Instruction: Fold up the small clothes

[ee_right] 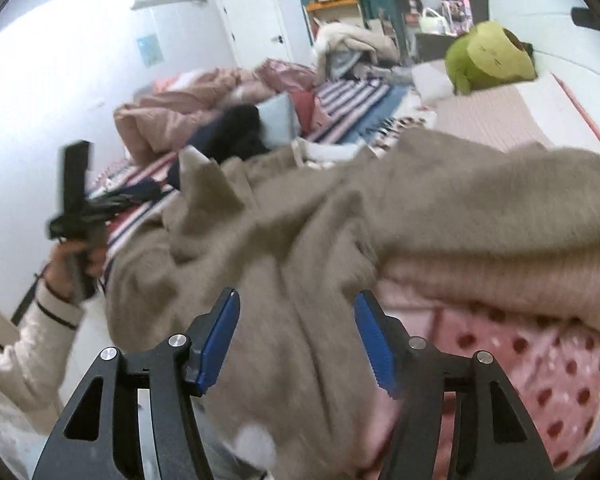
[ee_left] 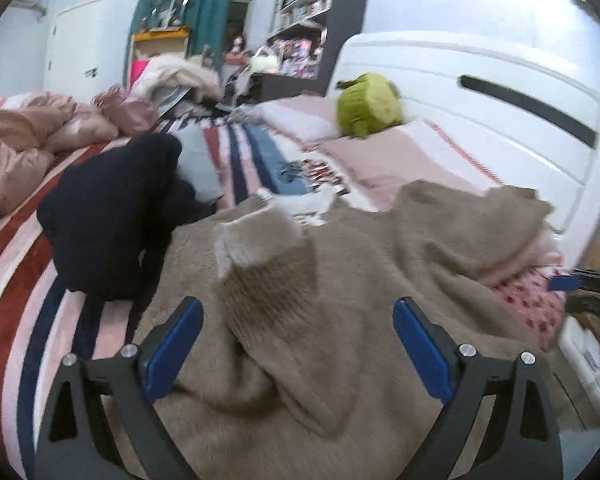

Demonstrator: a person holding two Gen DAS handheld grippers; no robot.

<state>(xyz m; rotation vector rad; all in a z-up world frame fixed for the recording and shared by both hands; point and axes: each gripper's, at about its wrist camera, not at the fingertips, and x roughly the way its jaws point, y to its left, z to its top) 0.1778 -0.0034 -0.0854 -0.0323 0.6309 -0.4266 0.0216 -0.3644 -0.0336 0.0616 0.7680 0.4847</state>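
Closest to me, the right gripper [ee_right: 296, 344] has its blue-padded fingers [ee_right: 374, 344] spread apart with nothing clamped; the fuzzy taupe knitted sweater [ee_right: 340, 216] hangs off the bed edge straight ahead of them, its cloth passing between the pads without being pinched, as far as the blur lets me judge. The left gripper [ee_left: 298, 348] likewise stands released, fingers [ee_left: 418, 354] wide, and a ribbed sleeve with a pale cuff [ee_left: 256, 264] runs away from it, lengthwise along the line of the fingers. The sweater's body stretches crosswise over the striped bedspread [ee_left: 28, 280], one bunched end over a pink dotted cushion [ee_right: 520, 352]. I'd say the left is better placed to take the sleeve. Beyond lie a dark navy garment [ee_left: 108, 216], then a green plush toy [ee_left: 370, 104] by the white headboard [ee_left: 480, 92]
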